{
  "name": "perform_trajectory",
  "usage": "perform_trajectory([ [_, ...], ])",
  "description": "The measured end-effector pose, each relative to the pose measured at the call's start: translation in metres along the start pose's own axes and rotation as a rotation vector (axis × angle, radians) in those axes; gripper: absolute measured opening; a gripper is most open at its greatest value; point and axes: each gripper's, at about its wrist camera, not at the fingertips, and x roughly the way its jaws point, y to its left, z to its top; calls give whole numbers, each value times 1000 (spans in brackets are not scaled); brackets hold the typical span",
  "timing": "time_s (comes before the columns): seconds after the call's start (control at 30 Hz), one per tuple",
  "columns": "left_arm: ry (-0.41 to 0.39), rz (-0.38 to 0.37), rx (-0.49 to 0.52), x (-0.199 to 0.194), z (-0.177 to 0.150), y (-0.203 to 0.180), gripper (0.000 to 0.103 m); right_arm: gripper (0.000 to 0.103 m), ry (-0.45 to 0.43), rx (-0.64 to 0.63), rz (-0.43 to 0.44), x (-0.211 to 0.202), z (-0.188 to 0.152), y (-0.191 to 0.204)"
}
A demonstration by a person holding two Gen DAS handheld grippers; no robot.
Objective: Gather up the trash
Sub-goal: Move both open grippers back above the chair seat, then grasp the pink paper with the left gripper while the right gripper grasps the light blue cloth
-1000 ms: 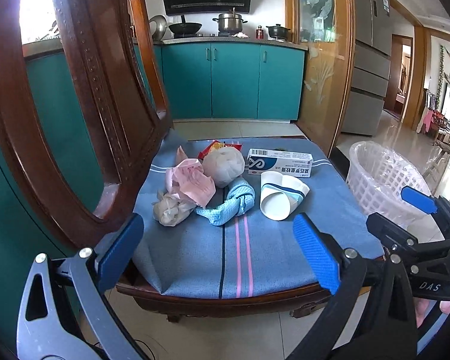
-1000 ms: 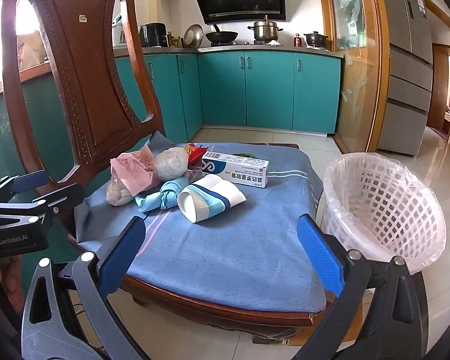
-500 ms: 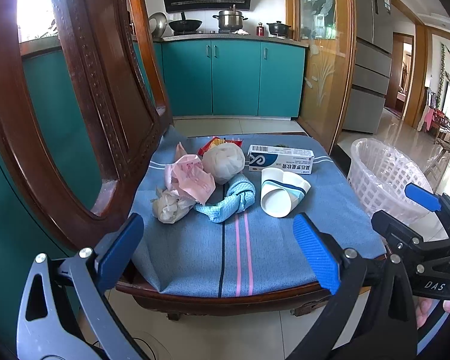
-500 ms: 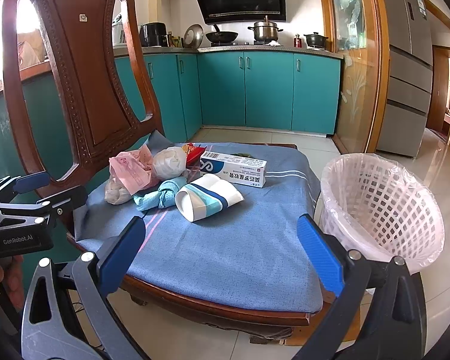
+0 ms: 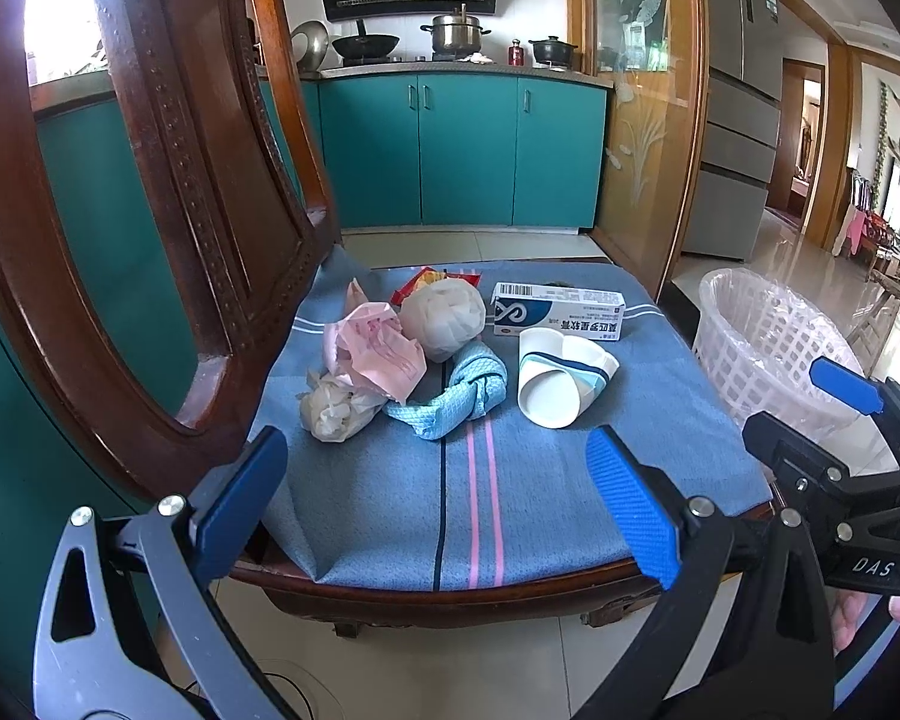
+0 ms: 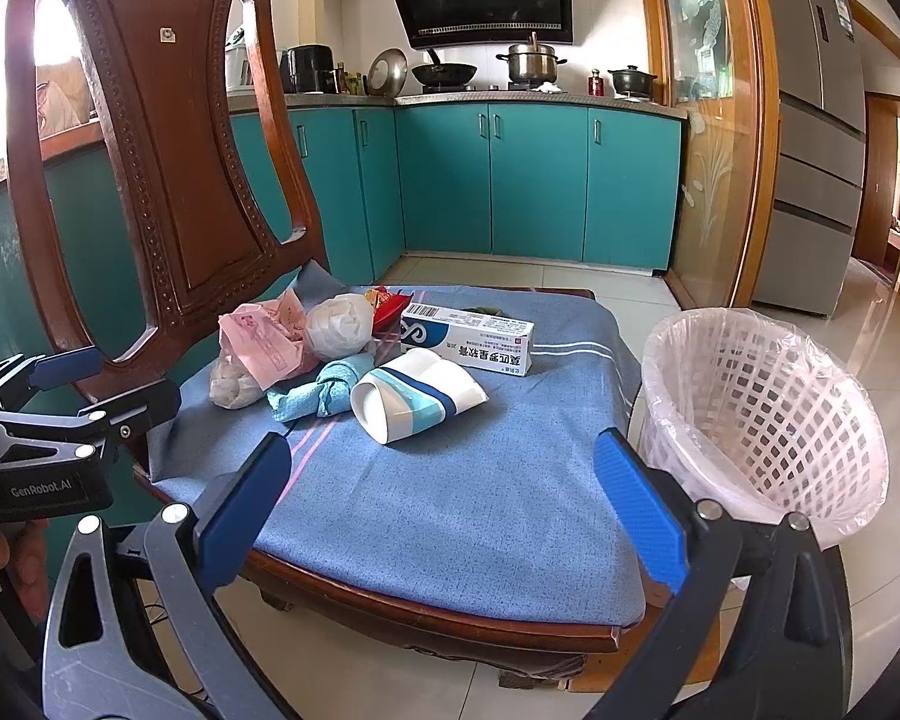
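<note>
Over the last second both views have crept slightly nearer the chair's blue cushion (image 6: 450, 498), so the approach is only starting. The left gripper (image 5: 435, 498) and right gripper (image 6: 444, 492) hang with fingers apart, holding nothing. The crushed white paper cup (image 6: 414, 399), long white-and-blue carton (image 6: 468, 339) and crumpled wrappers lie on the cushion; the lined white lattice bin (image 6: 768, 420) beside it looks empty.

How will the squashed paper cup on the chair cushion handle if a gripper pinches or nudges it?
The paper cup lies on its side, already flattened, so it probably gives further under a pinch rather than resisting. It looks thin and empty, so likely very light. Being creased, it should slide on the blue cushion rather than roll. Both the right gripper and the left gripper are open.
</note>
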Motion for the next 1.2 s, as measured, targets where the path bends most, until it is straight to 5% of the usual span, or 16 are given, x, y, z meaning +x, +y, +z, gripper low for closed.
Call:
perform_trajectory([
  [0.3, -7, 34, -7, 15, 5, 2, 99, 99, -6, 14, 5, 0, 3, 0],
  [0.63, -30, 135, -3, 94, 44, 19, 95, 99, 19, 14, 3, 9, 1, 1],
  [0.73, 9, 127, -4, 120, 47, 25, 79, 99, 26, 14, 3, 11, 0, 1],
  [0.9, 68, 35, -23, 132, 43, 31, 20, 99, 42, -11, 20, 20, -2, 10],
  [1.0, 34, 0, -30, 109, 44, 34, 8, 99, 53, -37, 36, 26, -4, 19],
  [1.2, -167, -77, -61, 3, 57, 38, 6, 99, 181, 54, 173, 58, -6, 41],
])
